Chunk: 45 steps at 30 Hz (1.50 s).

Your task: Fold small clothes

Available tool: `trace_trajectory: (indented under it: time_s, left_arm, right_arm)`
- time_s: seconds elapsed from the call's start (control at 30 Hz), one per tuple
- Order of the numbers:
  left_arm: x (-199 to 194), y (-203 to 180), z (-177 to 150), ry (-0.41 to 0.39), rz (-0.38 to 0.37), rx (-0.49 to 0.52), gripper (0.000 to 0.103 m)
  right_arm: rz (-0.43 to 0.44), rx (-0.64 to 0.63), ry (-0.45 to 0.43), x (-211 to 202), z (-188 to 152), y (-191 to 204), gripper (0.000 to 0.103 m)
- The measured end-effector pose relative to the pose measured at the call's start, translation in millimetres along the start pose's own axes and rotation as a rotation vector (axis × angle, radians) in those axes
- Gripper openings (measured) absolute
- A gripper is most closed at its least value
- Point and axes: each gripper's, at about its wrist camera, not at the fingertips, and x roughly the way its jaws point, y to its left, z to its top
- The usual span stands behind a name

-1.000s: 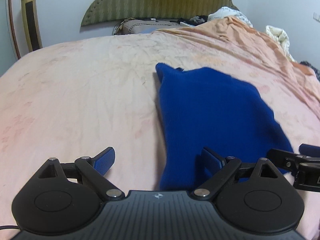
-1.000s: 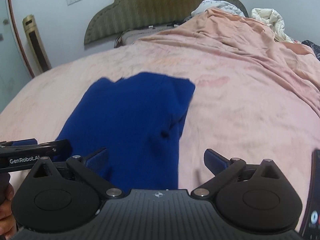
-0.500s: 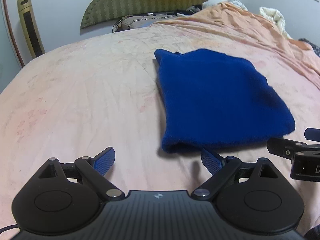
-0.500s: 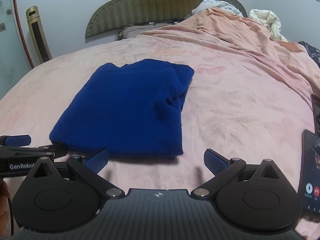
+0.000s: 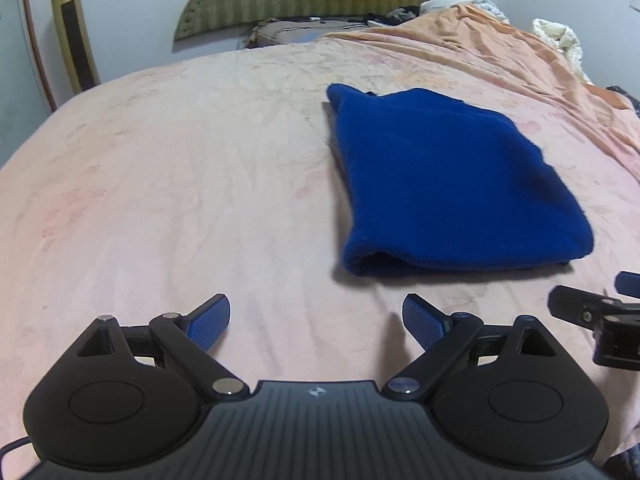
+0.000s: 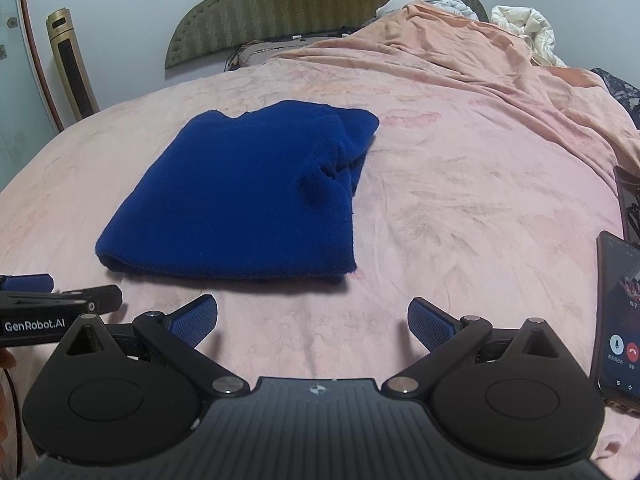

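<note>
Near the bed's front edge we hold our left claw and right claw wide open, empty, short of the folded blue garment.

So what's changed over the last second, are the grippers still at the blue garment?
Both grippers, left and right, have backed away from the blue garment, open and empty. It lies folded on the pink bedsheet, unmoved. The phone has come into view.
</note>
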Motion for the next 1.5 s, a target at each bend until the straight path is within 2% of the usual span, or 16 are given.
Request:
trace_trajectory:
  time_s: [0.23,0.6,1.5]
  left_arm:
    - [-2.0,5.8,-1.2,0.001,-0.032,-0.036,0.094]
    - [0.0,-1.3,-0.2,0.012,0.014,-0.01,0.094]
    - [-3.1,-6.0,-4.2,0.022,0.031,0.0,0.094]
  right_arm:
    - [0.004,-0.007,0.011,-1.5,-4.2,3.3,0.103]
    - [0.002,0.0,0.031,-0.8,-6.5,4.5,0.103]
    - [0.003,-0.021,0.033,-7.6,-12.6,6.4,0.103]
